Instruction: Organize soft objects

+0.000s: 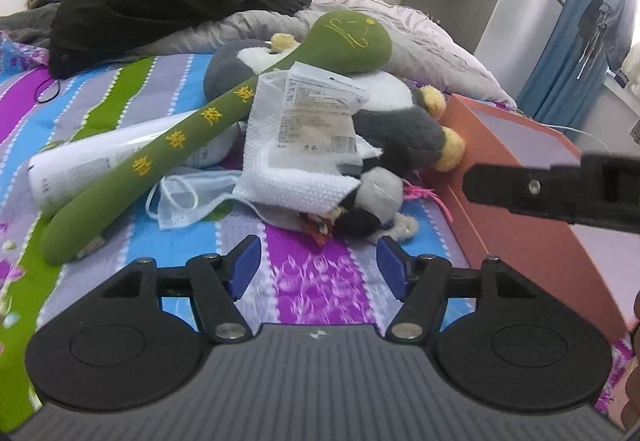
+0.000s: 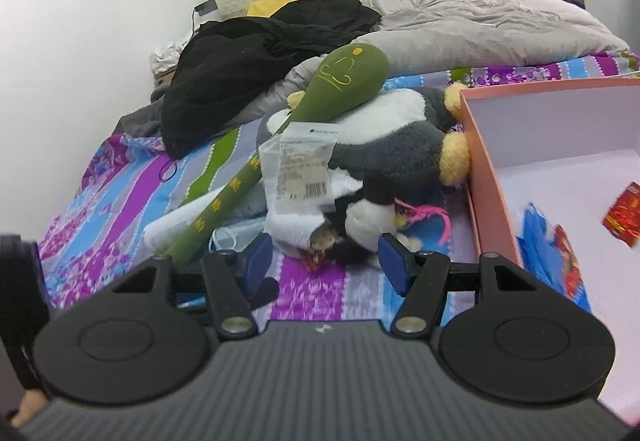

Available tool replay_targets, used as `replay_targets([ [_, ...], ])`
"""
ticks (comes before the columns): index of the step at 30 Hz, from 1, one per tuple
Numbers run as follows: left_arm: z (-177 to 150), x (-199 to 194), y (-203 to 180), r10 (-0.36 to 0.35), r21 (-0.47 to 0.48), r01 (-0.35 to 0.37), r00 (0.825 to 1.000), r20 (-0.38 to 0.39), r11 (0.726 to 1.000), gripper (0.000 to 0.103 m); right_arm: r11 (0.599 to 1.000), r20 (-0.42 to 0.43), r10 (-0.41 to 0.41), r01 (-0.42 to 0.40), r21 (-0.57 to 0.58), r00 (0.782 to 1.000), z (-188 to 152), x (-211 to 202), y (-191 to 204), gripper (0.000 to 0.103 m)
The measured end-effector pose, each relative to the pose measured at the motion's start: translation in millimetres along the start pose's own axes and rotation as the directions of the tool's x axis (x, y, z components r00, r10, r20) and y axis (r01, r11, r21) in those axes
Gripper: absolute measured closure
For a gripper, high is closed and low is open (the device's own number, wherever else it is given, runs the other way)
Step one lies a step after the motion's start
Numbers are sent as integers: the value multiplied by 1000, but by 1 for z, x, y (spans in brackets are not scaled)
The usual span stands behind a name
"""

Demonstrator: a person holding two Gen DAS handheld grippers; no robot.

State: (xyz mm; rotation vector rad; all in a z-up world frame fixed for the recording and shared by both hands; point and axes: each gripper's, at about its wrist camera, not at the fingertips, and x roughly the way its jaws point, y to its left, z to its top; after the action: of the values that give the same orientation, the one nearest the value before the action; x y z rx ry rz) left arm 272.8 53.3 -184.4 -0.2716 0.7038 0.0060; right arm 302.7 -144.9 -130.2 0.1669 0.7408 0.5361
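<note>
Both the left gripper (image 1: 318,267) and right gripper (image 2: 325,261) gape empty, angled down toward the toy pile. The orange box (image 2: 486,177) sits open beside the plush penguin (image 2: 400,157), likely for collecting.

Green plush stick (image 1: 168,157), yellow lettering; grey-white plush toy (image 1: 400,129); striped purple-blue sheet (image 1: 312,281).

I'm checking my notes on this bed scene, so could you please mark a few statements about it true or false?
1. The green plush lies across the penguin toy. True.
2. The left gripper holds the face mask. False: its jaws are open and empty.
3. The box is empty. False: a red packet and a blue one lie inside.
4. The black garment lies farther up the bed than the toys. True.
5. The right gripper is shut. False: it is open.
</note>
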Motion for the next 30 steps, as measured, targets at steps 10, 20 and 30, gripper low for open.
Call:
replay_targets([
  [10, 18, 57, 9, -2, 28, 2, 1000, -13, 1000, 34, 998, -18, 45, -44, 43, 999, 23, 61, 0, 41],
  [20, 26, 83, 19, -16, 36, 16, 1000, -3, 999, 40, 1000, -44, 14, -13, 12, 999, 33, 117, 6, 43],
  [30, 32, 86, 30, -15, 14, 15, 1000, -11, 1000, 90, 999, -23, 2, -3, -39, 1000, 27, 125, 16, 81],
])
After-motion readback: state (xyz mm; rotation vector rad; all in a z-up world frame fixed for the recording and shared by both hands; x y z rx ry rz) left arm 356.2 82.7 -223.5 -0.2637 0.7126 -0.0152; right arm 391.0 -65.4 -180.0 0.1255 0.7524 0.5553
